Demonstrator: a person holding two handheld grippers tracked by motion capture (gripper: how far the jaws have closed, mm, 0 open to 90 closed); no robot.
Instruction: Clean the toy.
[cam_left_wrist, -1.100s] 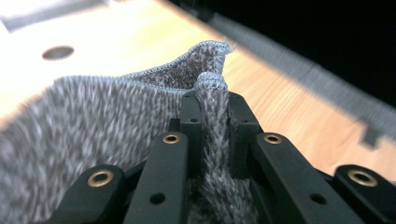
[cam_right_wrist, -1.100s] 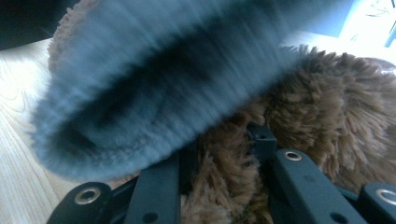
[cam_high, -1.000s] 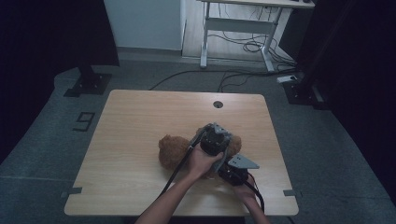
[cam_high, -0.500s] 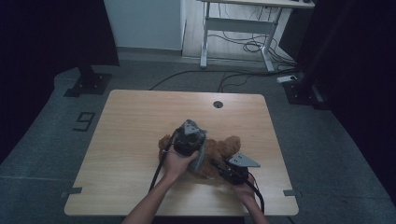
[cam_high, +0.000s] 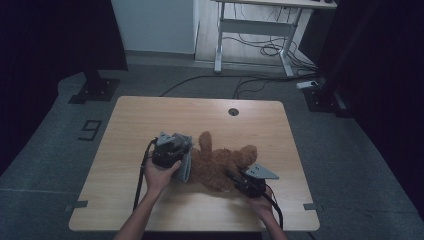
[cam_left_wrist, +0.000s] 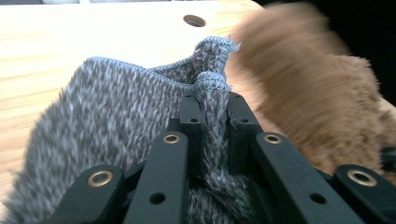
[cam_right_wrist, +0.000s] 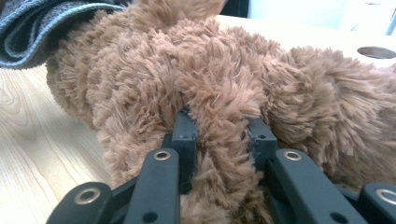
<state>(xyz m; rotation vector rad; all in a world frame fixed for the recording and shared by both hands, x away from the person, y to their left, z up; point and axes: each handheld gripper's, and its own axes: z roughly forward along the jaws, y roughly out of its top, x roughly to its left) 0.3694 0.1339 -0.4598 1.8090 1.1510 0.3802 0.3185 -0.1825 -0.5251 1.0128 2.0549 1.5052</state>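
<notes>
Pinching a fold of grey knit cloth (cam_left_wrist: 121, 121), the left gripper (cam_high: 169, 149) had its jaws clamped together on the hemmed edge, seen clearly in the left gripper view where the fabric bunched between the two black jaws. Right gripper (cam_high: 239, 181) was likewise clamped, on a tuft of the brown plush bear (cam_high: 220, 162); right gripper view showed fur squeezed between the jaws. Bear lay on its side around the middle of the desk (cam_high: 150, 115), slightly toward the near edge, long axis running roughly left to right across the desk, one limb sticking up toward the far edge. Cloth sat at the bear's left end, touching it and apparently wrapped over that end, hanging down from the left gripper. Cannot tell from these views whether that end was the head or the legs, nor whether the knit was a garment or a plain wrap. Key relation: cloth and left gripper at the left end of the bear, right gripper anchoring near the right end, on the side facing the near edge, so the two grips sat along the bear's long axis. My read: any pull by the left hand along that axis, away from the right gripper, would slide the knit off the toy while the right hand holds the body in place. Left hand was the nearer one to the cloth; right was well apart from it. Risk: plush tuft grip looked shallow, could slip under load.
</notes>
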